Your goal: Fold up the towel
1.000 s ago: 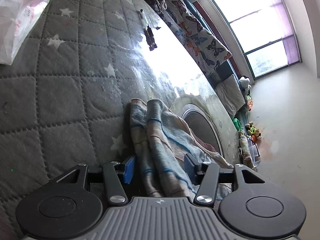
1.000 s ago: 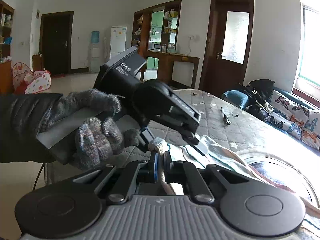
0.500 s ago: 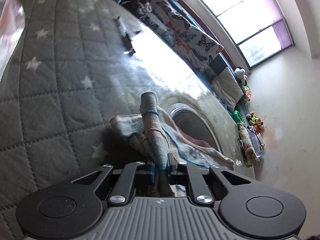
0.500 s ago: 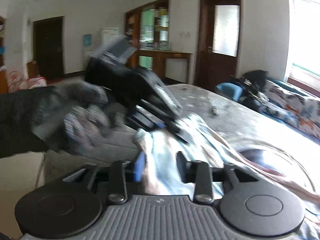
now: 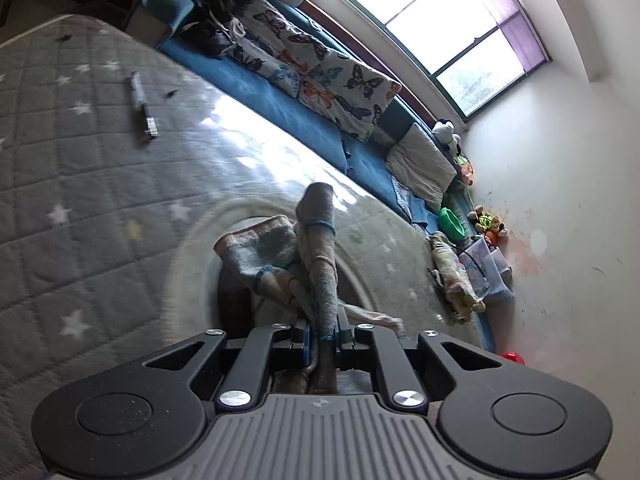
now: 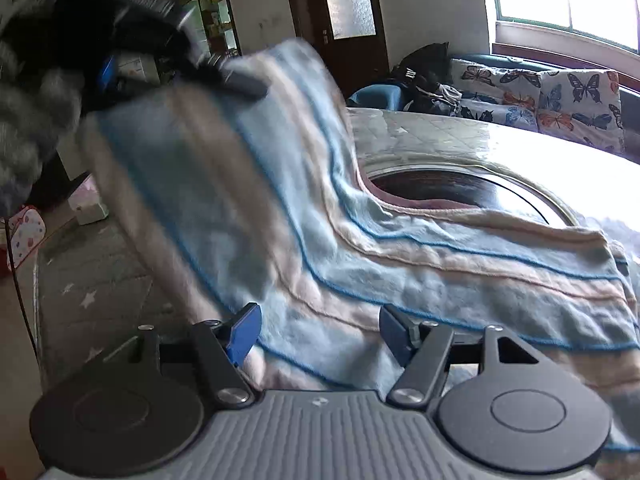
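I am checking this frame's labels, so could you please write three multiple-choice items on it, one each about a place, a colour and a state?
1. Where does the pen lie?
A. on the quilted star-pattern cover
B. on the sofa
C. on the floor

2. What colour are the towel's thin stripe lines?
A. red
B. blue
C. green

3. How do the grippers stand?
A. both open
B. both shut on the towel
C. left shut on the towel, right open

Answers:
1 A, since the pen rests on the grey cover far from the towel.
2 B, blue lines run along the pale bands.
3 C, the left gripper pinches a fold, while the right gripper has its pads apart over the cloth.
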A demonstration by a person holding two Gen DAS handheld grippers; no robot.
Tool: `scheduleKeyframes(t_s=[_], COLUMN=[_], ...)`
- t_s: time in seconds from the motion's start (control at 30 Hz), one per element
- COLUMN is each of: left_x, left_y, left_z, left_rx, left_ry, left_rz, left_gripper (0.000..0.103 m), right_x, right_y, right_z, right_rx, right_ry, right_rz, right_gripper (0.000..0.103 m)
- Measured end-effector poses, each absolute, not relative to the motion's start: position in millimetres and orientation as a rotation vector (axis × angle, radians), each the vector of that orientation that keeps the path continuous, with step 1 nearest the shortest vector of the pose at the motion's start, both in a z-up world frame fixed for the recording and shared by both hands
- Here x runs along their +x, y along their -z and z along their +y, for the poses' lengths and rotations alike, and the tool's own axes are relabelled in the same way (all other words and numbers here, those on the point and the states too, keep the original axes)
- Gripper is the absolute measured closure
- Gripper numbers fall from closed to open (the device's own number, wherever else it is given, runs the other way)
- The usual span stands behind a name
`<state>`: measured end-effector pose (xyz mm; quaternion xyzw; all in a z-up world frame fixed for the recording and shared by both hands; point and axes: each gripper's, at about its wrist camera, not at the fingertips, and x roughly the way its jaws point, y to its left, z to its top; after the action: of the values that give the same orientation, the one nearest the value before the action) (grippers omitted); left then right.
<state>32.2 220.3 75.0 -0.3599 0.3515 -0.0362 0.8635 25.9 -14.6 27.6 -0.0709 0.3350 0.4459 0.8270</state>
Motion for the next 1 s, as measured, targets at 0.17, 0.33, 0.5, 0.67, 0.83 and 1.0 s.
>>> scheduleKeyframes(t_s=[0.17, 0.33, 0.5, 0.67, 0.83, 1.0], left_x=[56.1, 85.2, 111.4, 127.2, 127.2, 120.0], left_y=[-85.9, -81.3, -64.4, -42.0, -31.4, -42.0], left_z=[180.8, 133.9, 90.6, 57.2, 31.7, 25.8], left_rx=[-0.74, -0.724, -0.719, -0.705, -0.713, -0.684], left_ry=[0.098, 0.115, 0.107, 0.112, 0.185, 0.267], left_rz=[0.744, 0.792, 0.861, 0.931, 0.967, 0.935], left_gripper=[0.092, 0.092, 0.092, 0.092, 0.079, 0.056], right_x=[21.8, 22.2, 22.1, 22.7, 25.3, 27.9], right_y=[-36.6, -43.8, -46.4, -44.6, -39.5, -36.4], right_z=[-43.5, -86.1, -128.2, -163.9, -188.5, -206.7], right_rx=[-0.119, -0.081, -0.046, 0.01, 0.064, 0.107], right_ry=[-0.914, -0.829, -0.743, -0.666, -0.623, -0.599], right_rz=[0.648, 0.6, 0.577, 0.577, 0.585, 0.588], right_gripper=[0.019, 0.016, 0.014, 0.014, 0.014, 0.014])
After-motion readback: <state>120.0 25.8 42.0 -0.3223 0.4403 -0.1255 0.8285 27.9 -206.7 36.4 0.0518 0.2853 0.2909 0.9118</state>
